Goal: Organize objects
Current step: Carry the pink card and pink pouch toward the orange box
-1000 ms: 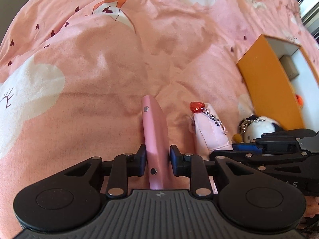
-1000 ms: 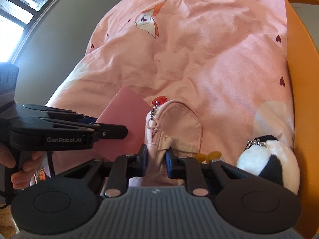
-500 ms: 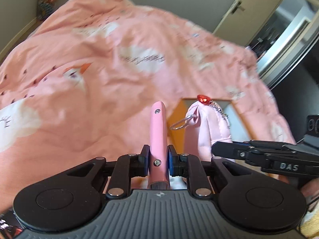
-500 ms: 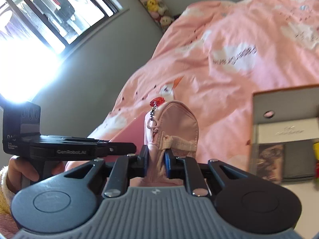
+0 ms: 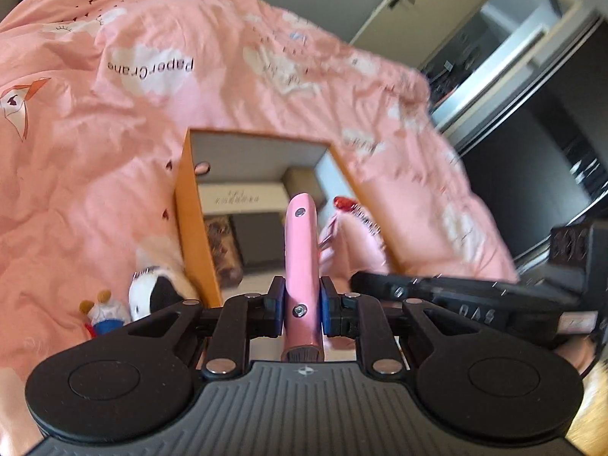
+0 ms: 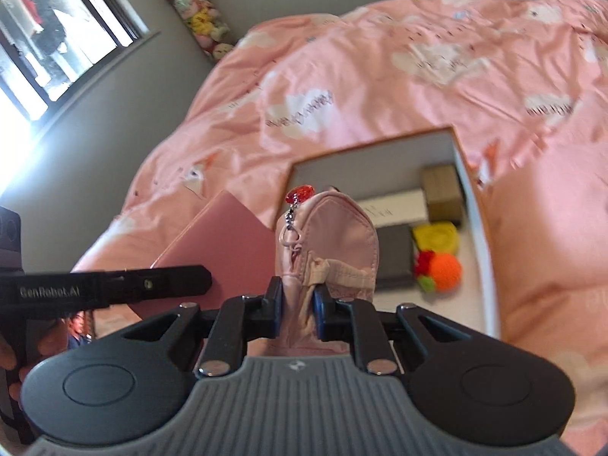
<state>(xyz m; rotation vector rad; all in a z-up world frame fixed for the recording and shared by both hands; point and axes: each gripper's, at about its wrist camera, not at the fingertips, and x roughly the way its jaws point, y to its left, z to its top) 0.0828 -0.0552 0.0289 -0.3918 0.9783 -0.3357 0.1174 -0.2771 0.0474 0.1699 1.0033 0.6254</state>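
Observation:
My left gripper (image 5: 302, 304) is shut on a flat pink case (image 5: 301, 250), held edge-up in the air over the near part of an orange box (image 5: 195, 235). My right gripper (image 6: 298, 302) is shut on a pink fabric pouch (image 6: 334, 243) with a red heart charm (image 6: 300, 193), also held above the box (image 6: 473, 197). The pink case shows in the right wrist view (image 6: 228, 243), just left of the pouch. The pouch shows blurred in the left wrist view (image 5: 357, 239).
The box holds small white, grey and brown boxes (image 6: 440, 188) and yellow, red and orange knitted toys (image 6: 437, 258). A black-and-white plush (image 5: 159, 288) and a small doll (image 5: 102, 311) lie on the pink duvet (image 5: 114, 152) left of the box.
Both grippers have lifted their items off the duvet and moved over the open box. The box interior now lies directly ahead in both views.

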